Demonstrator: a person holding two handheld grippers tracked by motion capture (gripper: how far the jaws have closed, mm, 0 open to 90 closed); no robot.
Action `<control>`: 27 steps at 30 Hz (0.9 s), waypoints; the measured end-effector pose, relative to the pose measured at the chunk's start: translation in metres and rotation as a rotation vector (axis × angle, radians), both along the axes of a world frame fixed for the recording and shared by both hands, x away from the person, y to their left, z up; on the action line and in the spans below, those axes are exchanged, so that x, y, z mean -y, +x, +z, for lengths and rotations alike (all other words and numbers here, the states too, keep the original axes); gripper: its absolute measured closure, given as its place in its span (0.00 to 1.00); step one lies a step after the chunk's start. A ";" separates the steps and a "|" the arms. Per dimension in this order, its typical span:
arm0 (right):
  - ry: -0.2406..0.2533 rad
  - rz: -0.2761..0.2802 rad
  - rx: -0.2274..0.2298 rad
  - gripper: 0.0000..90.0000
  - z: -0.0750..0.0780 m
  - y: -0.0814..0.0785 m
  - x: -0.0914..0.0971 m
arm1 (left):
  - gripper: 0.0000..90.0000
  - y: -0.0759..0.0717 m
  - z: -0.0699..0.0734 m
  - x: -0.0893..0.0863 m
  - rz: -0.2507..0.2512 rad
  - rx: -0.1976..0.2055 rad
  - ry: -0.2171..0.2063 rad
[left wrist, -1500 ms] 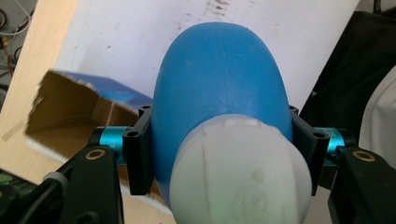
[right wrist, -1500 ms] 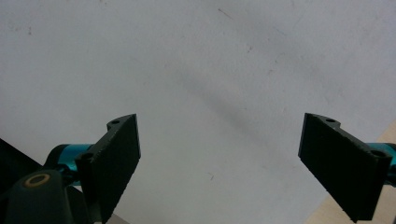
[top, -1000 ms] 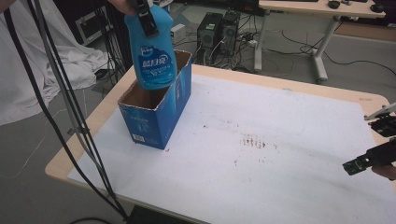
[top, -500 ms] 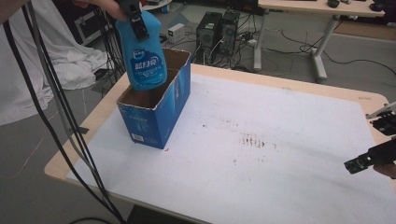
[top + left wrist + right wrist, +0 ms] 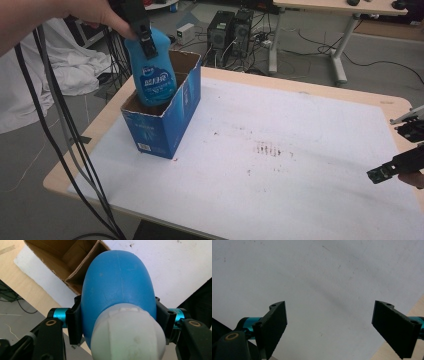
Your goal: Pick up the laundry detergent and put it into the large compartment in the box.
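— Where is the blue plastic bottle with the white cap (image 5: 152, 72) right now?

— Its lower part sits inside the open mouth of the blue cardboard box (image 5: 165, 122), near the corner closest to the worktop's left edge; the neck and shoulders stand above the rim. I can't tell whether its base touches the bottom.

— And the left tool (image 5: 142, 32)?

— Clamped on the bottle's upper body, one jaw on each flank — the left gripper view looks down past the cap (image 5: 127, 337) with the black pads (image 5: 73, 322) pressed against the blue sides.

— So which step is this?

— I'd judge it the transfer of the bottle through the box's mouth. The next move calls for keeping it upright and clear of the cardboard wall.

— The right tool (image 5: 329, 325)?

— Jaws spread wide, holding nothing, over the white sheet on the worktop (image 5: 300, 165), well apart from the box.
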State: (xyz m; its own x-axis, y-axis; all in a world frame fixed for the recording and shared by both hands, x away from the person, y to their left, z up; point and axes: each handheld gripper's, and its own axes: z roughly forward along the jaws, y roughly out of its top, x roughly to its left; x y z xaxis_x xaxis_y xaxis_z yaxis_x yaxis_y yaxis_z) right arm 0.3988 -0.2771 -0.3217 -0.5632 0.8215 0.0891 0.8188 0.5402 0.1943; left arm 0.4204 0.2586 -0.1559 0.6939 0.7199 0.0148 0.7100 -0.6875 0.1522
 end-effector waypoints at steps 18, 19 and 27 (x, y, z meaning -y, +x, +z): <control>0.007 0.007 0.006 0.13 -0.002 -0.001 0.001 | 0.42 0.006 -0.066 0.003 -0.001 -0.062 0.012; 0.007 0.007 0.006 0.13 -0.002 -0.001 0.001 | 0.42 0.006 -0.066 0.003 -0.001 -0.062 0.012; 0.010 -0.002 0.006 0.13 -0.002 -0.001 0.004 | 0.42 0.006 -0.091 0.007 -0.019 -0.086 0.041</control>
State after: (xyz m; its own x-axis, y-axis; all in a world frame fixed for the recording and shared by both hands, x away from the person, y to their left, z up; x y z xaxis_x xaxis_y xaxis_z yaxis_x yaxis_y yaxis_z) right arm 0.3975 -0.2807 -0.3239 -0.5620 0.8218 0.0938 0.8187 0.5364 0.2050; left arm 0.4266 0.2519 -0.2473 0.7074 0.7066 -0.0164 0.7061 -0.7054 0.0627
